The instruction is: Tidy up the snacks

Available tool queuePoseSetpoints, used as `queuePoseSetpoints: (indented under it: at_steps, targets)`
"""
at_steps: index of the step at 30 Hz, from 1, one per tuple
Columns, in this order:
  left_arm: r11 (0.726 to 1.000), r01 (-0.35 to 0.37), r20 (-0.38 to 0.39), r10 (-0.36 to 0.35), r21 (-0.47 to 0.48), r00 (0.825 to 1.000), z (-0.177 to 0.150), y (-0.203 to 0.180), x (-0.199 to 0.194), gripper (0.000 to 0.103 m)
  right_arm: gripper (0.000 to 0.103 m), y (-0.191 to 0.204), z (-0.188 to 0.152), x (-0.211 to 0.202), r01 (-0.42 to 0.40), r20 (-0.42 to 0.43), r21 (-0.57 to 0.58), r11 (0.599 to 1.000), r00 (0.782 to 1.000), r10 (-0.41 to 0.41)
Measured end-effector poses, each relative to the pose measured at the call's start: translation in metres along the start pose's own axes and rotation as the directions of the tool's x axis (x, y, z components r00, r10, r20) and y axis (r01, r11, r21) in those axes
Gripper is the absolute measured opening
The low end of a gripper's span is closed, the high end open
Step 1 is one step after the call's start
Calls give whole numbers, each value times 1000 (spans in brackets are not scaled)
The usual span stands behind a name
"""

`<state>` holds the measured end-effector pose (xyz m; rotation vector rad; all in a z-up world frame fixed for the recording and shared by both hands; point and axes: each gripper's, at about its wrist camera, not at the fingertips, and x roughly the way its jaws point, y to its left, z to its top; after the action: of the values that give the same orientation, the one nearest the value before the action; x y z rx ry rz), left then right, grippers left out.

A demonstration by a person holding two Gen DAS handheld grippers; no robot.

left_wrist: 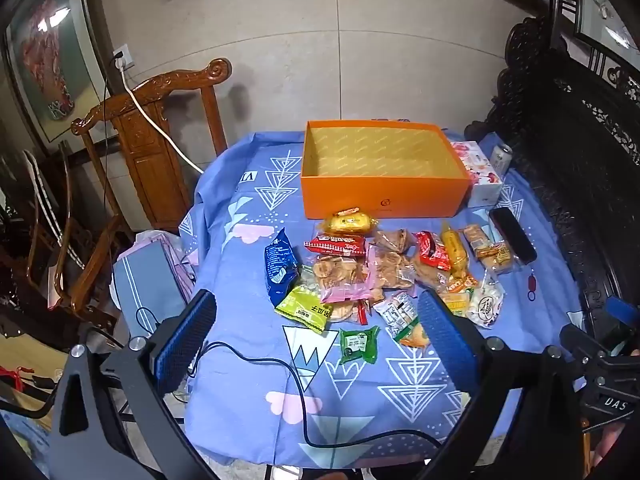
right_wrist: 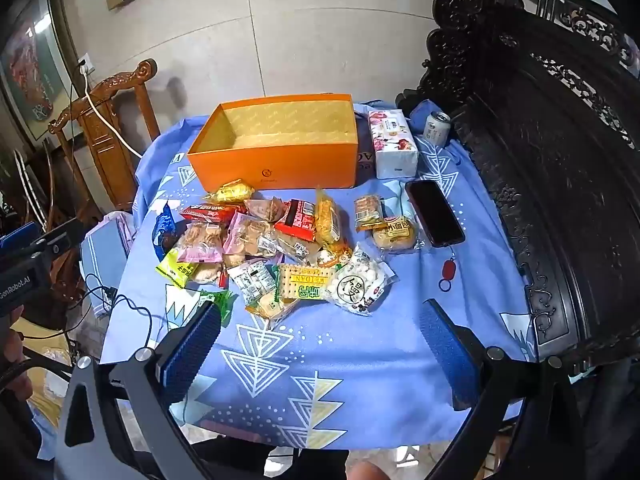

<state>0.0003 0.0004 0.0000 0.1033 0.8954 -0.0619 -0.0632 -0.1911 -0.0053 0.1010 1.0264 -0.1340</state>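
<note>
Both the left claw (left_wrist: 316, 344) and right claw (right_wrist: 320, 344) are spread wide, holding nothing; the orange box (left_wrist: 382, 196) lies long side across the desk (left_wrist: 248, 400), behind the snacks (left_wrist: 384, 268).

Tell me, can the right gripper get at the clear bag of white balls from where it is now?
Probably yes. The right gripper is open above bare cloth, and the bag of white balls lies on the pile's near edge with nothing on top.

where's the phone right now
The phone lies flat on the blue tablecloth at the right edge of the snack pile, in front of the tissue box and beside a small bread packet.
</note>
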Motion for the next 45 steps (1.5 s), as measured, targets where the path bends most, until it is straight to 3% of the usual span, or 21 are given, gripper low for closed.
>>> queuePoseSetpoints:
  at_steps: [45]
  targets:
    - [1000,-18,-5,18,9,1000,-15,3,0,99,100,3,-5,-3,6,-3,-6,1000,1000,-6]
